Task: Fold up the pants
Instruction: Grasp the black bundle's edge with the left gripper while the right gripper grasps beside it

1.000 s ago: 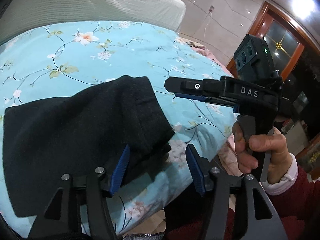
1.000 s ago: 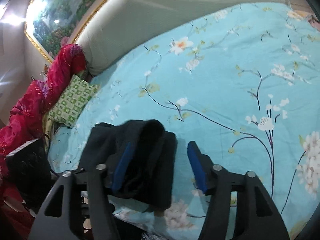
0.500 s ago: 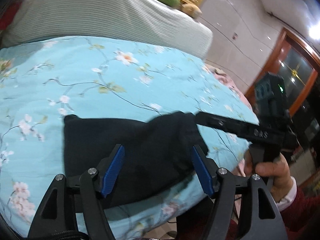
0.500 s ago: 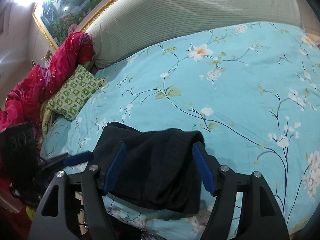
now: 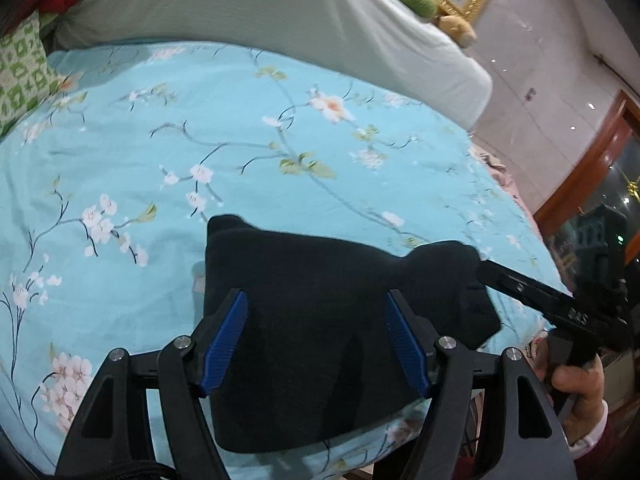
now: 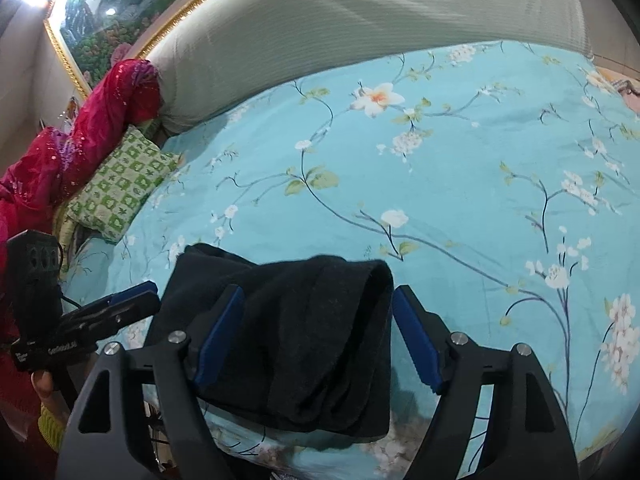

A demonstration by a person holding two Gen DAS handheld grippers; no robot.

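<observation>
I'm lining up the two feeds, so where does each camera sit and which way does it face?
Left wrist: on the left tool, facing the headboard across the black pants; right tool and hand visible.
Right wrist: on the right tool, facing the same way over the pants; left tool visible.
Shared: pants, floral bedspread.

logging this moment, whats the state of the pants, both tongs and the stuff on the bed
pants: folded into a compact black bundle, lying on the bedspread near the bed's edge
left tongs: open, nothing held, over the pants
right tongs: open, nothing held, over the pants
bedspread: spread flat
green pillow: lying at the bed's side
red cloth: bunched up beside the pillow
</observation>
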